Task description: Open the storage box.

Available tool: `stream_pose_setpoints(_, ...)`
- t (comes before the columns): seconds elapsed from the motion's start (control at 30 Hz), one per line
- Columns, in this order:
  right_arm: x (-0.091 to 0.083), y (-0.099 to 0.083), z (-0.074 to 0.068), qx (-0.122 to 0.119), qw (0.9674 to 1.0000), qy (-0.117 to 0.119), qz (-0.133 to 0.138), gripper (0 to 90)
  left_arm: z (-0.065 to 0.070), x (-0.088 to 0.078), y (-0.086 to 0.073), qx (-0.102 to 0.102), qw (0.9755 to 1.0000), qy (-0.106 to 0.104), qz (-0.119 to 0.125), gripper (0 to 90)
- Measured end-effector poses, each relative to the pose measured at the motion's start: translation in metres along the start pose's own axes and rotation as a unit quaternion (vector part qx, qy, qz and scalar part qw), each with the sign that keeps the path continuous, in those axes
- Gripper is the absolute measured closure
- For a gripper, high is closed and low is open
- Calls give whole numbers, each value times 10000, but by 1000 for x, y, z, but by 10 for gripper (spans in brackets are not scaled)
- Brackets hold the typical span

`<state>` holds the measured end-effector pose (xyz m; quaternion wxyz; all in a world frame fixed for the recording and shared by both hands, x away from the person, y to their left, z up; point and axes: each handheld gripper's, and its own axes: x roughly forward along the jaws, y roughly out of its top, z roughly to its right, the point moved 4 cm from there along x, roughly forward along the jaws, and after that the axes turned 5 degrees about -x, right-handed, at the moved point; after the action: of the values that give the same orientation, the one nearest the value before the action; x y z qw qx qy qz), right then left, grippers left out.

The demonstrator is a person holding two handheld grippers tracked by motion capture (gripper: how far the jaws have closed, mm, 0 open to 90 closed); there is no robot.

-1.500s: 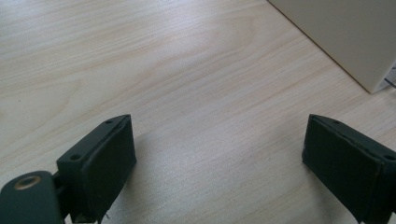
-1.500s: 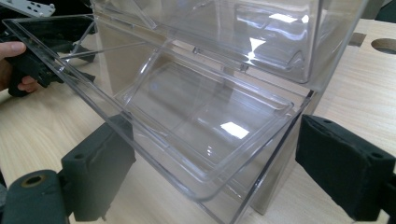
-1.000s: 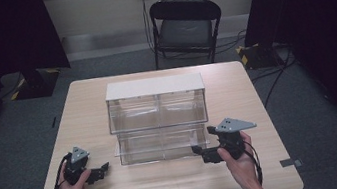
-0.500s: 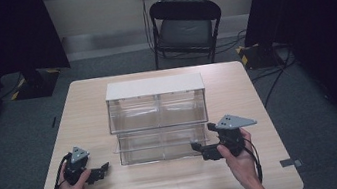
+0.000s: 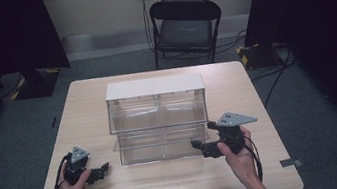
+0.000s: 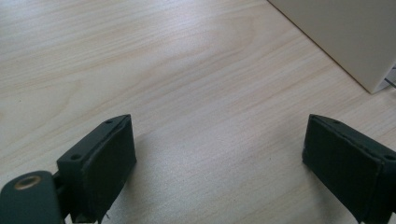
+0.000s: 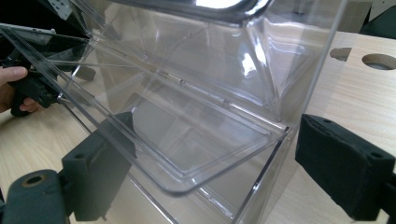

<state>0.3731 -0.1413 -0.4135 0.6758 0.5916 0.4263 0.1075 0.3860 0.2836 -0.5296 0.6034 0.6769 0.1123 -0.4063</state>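
Nearest the person, on the pale wooden table [image 5: 170, 185], the left gripper [image 5: 98, 172] rests with jaws spread wide over bare wood, and the right gripper [image 5: 198, 145] (jaws equally apart, nothing held) sits at the front corner of the clear plastic two-tier bin with a white top [image 5: 158, 116]; beyond stands a black folding chair [image 5: 186, 28]

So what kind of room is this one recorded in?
Probably a studio or lab set up for recording: black curtains flank a light wooden table on grey carpet, cables trail across the floor, and a black folding chair stands by the wall.
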Motion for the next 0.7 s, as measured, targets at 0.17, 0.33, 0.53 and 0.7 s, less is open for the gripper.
stream_pose_setpoints(0.17, 1, 1, 0, -8, 10000, 4, -25, 117, 0, 0, 0, -28, 10000, -1, 14, 89)
stream_pose_setpoints(0.33, 1, 3, 2, -15, 10000, 8, -8, 120, 0, 0, 0, -20, 10000, 1, 8, 89)
stream_pose_setpoints(0.53, 3, 4, 2, -10, 10000, 21, -18, 120, 0, 0, 0, -21, 10000, 0, 9, 89)
stream_pose_setpoints(0.7, 4, 8, 3, 2, 10000, 22, 18, 125, 0, 0, 0, -19, 10000, 0, 9, 89)
